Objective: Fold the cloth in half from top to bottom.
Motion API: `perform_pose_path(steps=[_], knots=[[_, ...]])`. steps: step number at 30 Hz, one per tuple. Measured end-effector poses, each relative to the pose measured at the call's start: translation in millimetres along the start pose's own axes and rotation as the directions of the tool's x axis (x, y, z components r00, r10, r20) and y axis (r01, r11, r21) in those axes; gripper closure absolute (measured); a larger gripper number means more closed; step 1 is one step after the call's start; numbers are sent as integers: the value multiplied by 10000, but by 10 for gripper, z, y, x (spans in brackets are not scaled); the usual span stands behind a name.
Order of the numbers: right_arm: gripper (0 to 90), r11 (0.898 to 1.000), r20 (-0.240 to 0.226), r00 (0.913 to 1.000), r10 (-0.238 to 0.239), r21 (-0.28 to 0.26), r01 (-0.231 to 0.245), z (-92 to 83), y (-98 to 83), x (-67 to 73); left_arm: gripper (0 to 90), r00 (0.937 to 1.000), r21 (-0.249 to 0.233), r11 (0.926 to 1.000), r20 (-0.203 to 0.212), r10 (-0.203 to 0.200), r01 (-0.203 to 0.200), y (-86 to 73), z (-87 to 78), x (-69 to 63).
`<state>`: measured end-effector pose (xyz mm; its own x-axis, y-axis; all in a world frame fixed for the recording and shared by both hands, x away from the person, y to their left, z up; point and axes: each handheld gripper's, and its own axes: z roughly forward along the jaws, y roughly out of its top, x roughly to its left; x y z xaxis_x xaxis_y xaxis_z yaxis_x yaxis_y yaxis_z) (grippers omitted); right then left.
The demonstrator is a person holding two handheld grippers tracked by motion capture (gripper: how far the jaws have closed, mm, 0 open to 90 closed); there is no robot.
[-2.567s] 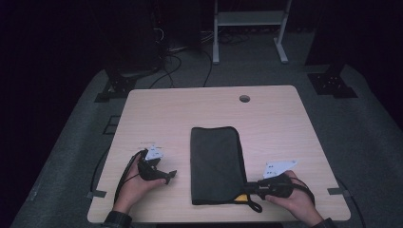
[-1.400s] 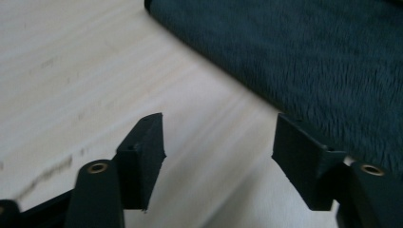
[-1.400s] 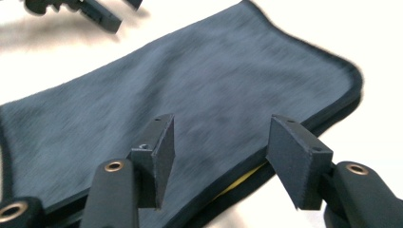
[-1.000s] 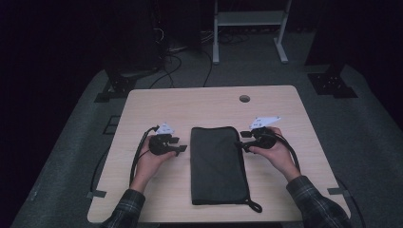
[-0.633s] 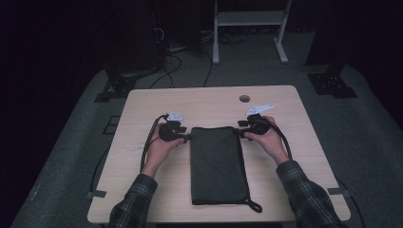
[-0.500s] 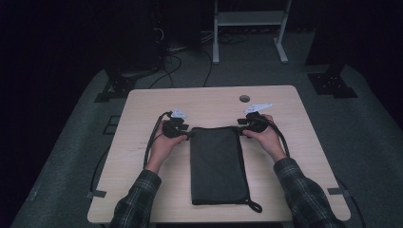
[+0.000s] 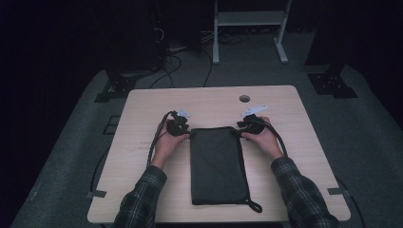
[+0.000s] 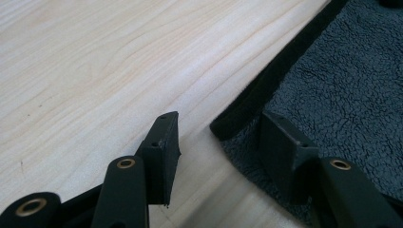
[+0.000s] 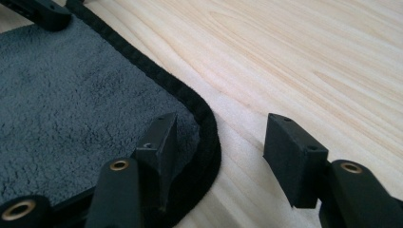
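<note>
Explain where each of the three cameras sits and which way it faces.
High view: above the person's side, facing forward and down on the table; both forearms show.
Left gripper view: rides the left gripper, looking along its open jaws at the cloth's corner.
Right gripper view: rides the right gripper, jaws open astride the other corner.
Shared: cloth, table.

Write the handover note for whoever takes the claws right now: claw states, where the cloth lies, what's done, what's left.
Left claw: jaws open, straddling the far left corner of the dark folded cloth; nothing gripped.
Right claw: jaws open, straddling the far right corner; nothing gripped.
Cloth: flat and lengthwise at mid table, cord loop at its near right corner.
Done: both claws placed at the far corners.
Left: probably close on both corners, then lift or fold; no pinch made yet.
</note>
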<state>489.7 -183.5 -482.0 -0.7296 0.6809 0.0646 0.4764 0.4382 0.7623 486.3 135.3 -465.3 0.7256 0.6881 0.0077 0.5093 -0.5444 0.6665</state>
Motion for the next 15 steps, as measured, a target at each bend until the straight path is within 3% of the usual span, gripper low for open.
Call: perform_pose_path(steps=[4,7,9,11,15], knots=[[507,9996,-59,9996,-278,-57,278,-1,-10,15,554,9992,-128,9999,395,-81,86,-16,2,8],[585,9995,-189,9993,-307,-111,305,-6,-17,34,674,9985,-50,10000,539,30,-28,-6,-4,-17],[685,9998,-386,9992,-134,-119,129,-10,-20,53,748,9974,-22,9999,713,-125,127,-6,-5,-27],[723,10000,-406,9992,-36,-30,35,-14,-15,66,805,9965,19,9996,778,-290,289,0,-4,-39],[812,9989,-670,9967,467,-64,-473,-12,-25,59,833,9966,116,9987,654,-503,496,14,-5,-62]])
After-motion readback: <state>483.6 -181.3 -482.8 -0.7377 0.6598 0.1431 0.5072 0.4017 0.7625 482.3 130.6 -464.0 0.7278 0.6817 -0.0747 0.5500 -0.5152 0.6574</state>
